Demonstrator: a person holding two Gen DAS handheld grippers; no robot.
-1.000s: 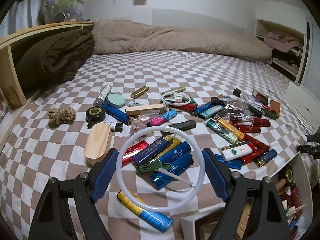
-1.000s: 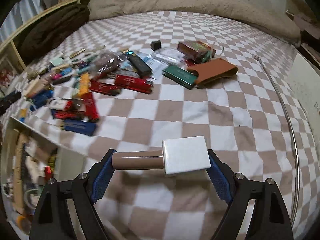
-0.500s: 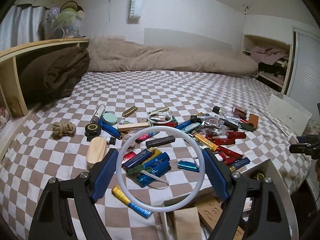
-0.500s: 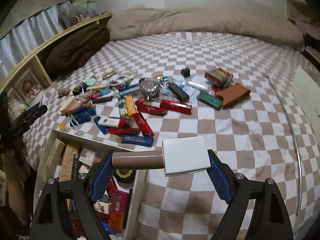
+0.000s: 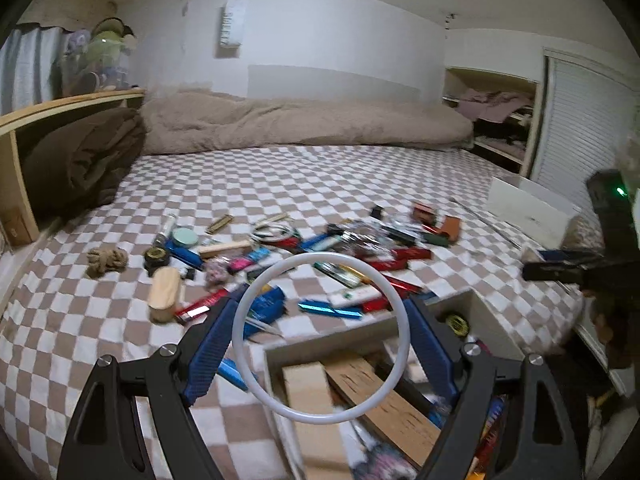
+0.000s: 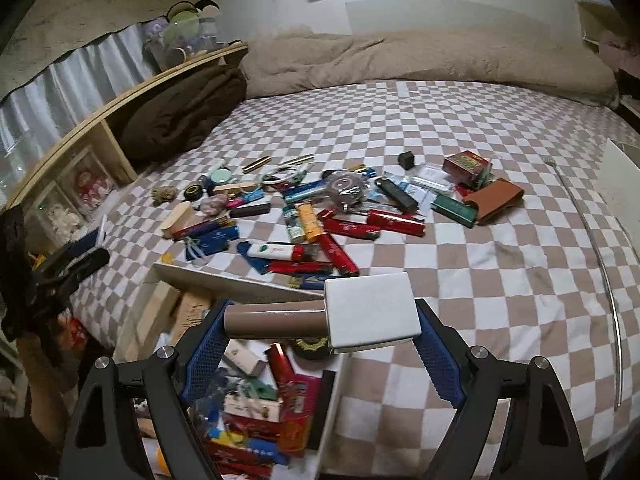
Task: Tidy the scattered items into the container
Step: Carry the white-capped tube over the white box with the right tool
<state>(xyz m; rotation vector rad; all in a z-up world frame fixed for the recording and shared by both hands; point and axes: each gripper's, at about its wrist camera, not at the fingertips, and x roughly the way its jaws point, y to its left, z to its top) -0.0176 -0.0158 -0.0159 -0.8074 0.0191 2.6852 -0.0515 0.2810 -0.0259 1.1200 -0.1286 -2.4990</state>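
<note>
My left gripper (image 5: 320,344) is shut on a white ring (image 5: 394,300) and holds it above the near edge of the white box (image 5: 478,310), which holds wooden blocks and packets. My right gripper (image 6: 320,328) is shut on a white-headed tool with a brown handle (image 6: 372,312), held above the box (image 6: 240,278) at the bed's front edge. Scattered lighters, tins and packets (image 6: 316,220) lie on the checkered bedspread beyond the box; they also show in the left wrist view (image 5: 340,256). The right gripper shows at the right of the left wrist view (image 5: 568,264).
A beige duvet (image 5: 300,124) lies along the far wall. A wooden shelf with a brown blanket (image 5: 76,160) stands at left. A long metal rod (image 6: 600,264) and a white card (image 6: 616,188) lie at the bed's right side. A wardrobe (image 5: 580,136) is far right.
Both grippers have pulled back and risen with their loads. The box has come into view beneath them. The left gripper has shifted right over the box.
</note>
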